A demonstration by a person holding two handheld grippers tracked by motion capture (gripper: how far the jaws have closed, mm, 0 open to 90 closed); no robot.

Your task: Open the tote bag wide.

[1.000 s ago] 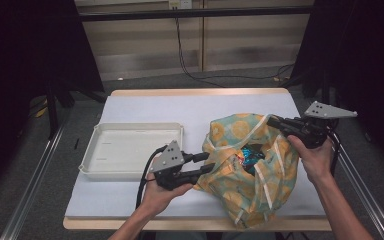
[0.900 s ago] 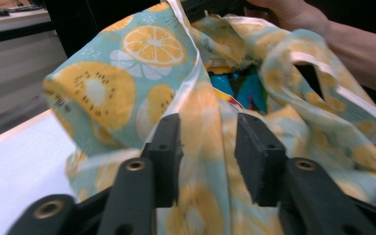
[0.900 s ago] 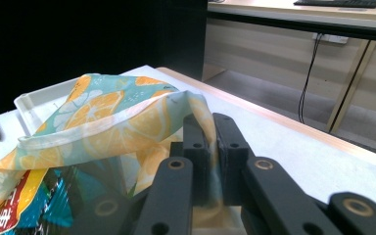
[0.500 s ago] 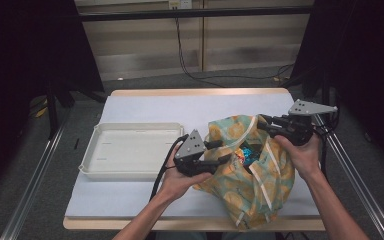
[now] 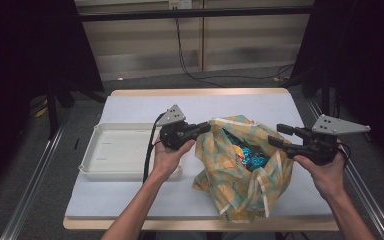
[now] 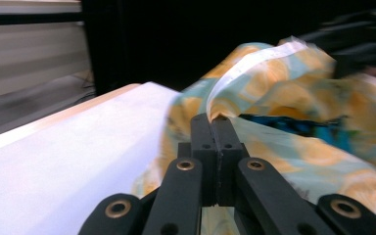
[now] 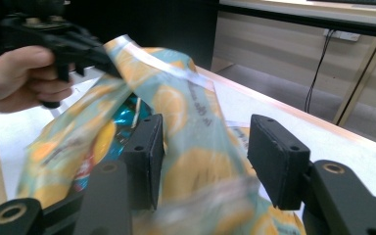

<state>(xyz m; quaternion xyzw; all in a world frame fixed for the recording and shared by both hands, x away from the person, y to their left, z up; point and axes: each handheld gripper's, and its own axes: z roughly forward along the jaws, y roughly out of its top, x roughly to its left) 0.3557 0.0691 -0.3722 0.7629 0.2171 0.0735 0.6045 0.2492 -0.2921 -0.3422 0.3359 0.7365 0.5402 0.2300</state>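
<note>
Both claws work the orange-patterned bag [image 5: 240, 170] lying right of centre on the white table [image 5: 130, 200]: left gripper [image 5: 206, 128] pinches its left rim tight, while right gripper [image 5: 275, 136], jaws just opening wide, straddles the right rim. White tray [image 5: 115, 155] sits left.

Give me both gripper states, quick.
Left gripper: jaws just closed, shut on the edge of the bag.
Right gripper: jaws just opening, open around the bag's far edge, no longer pinching it.
</note>
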